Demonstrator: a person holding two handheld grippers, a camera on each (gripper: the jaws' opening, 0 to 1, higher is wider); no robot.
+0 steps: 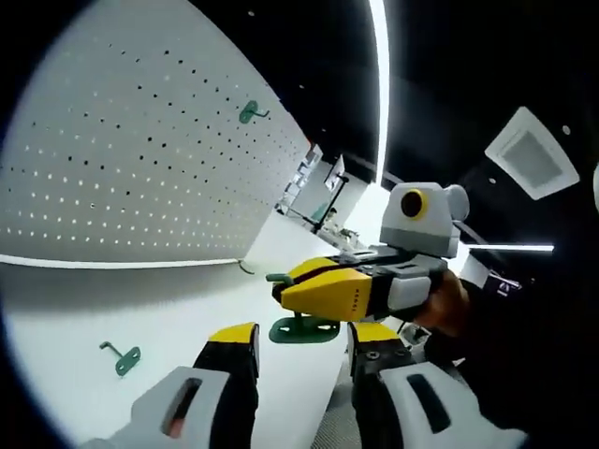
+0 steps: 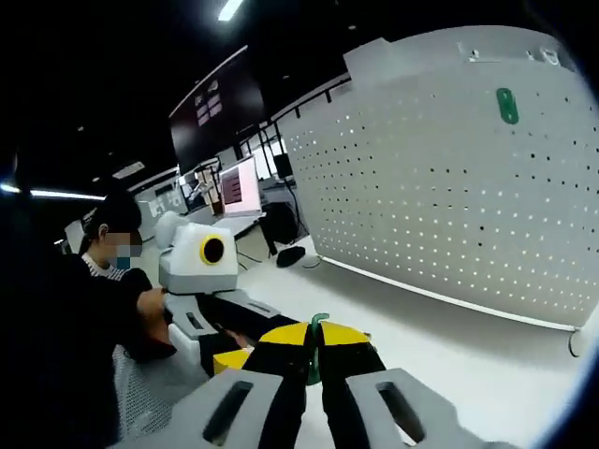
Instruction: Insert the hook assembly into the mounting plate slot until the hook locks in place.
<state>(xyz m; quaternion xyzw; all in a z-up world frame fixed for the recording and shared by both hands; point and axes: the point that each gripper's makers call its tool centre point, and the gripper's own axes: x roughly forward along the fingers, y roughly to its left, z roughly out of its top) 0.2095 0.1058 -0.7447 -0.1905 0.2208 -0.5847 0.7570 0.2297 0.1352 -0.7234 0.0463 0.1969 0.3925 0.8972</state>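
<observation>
A white pegboard mounting plate stands upright on the table, with one green hook hanging on it. My right gripper comes in from the right, shut on a green hook assembly just ahead of my left gripper, whose jaws stand open and hold nothing. In the right gripper view the yellow-tipped jaws of my right gripper pinch that green hook assembly. The pegboard mounting plate rises far to the right, carrying the hung hook. The left gripper sits low on the left.
A spare green hook lies on the white table in front of the pegboard. A person sits at the left. Monitors and desks stand in the dark background.
</observation>
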